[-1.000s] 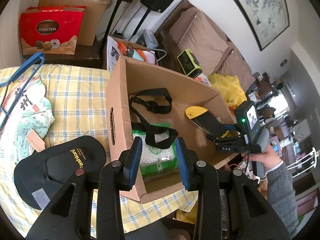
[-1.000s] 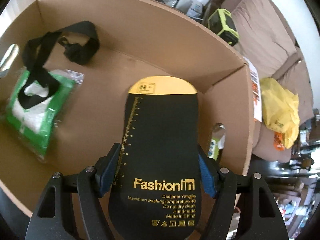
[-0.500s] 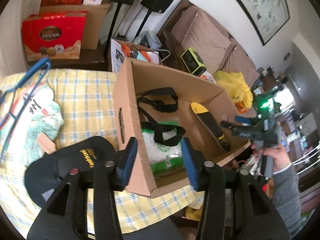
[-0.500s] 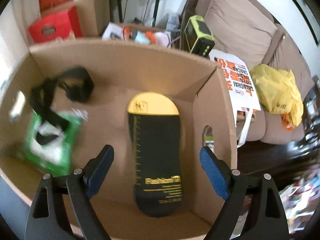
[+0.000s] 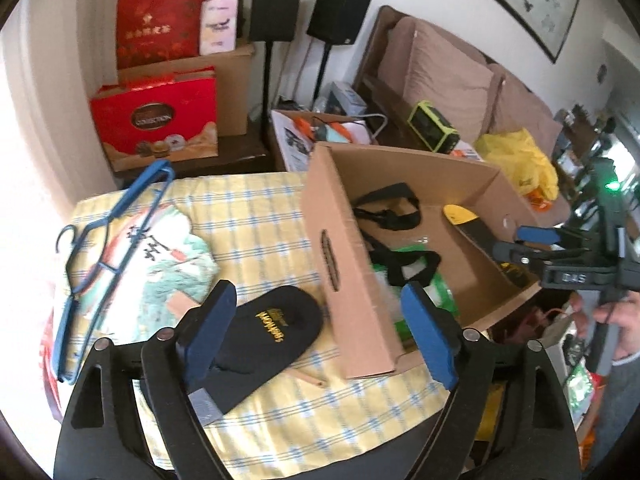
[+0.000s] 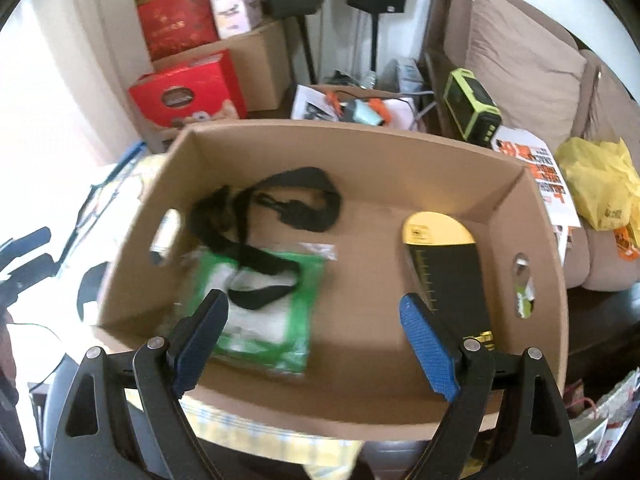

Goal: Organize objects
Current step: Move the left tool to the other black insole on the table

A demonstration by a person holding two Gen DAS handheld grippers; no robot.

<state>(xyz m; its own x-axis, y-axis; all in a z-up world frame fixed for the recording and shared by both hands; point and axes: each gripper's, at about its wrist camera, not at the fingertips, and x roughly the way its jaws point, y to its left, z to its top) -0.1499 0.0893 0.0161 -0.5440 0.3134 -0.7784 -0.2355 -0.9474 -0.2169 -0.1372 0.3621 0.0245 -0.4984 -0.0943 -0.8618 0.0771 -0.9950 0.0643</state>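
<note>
An open cardboard box (image 6: 360, 144) (image 5: 344, 264) sits on the checked tablecloth. Inside it lie a black-and-yellow insole (image 6: 448, 264) (image 5: 476, 232) at the right, a green packet (image 6: 276, 312) (image 5: 436, 292) and a black strap (image 6: 292, 204) (image 5: 388, 208). A black slipper (image 5: 264, 336) lies on the cloth left of the box. My left gripper (image 5: 316, 332) is open and empty above the slipper and the box's near corner. My right gripper (image 6: 314, 340) (image 5: 520, 240) is open and empty, held back over the box's near wall.
A blue hanger (image 5: 108, 236) and a painted fan (image 5: 156, 256) lie on the yellow checked cloth (image 5: 248, 216) at the left. A pencil (image 5: 308, 378) lies by the slipper. Red gift boxes (image 5: 160, 120), speakers, a sofa and a yellow bag (image 5: 520, 164) stand behind.
My right gripper opened, left the insole in the box and pulled back. My left gripper opened wider and drew back to the left, over the slipper.
</note>
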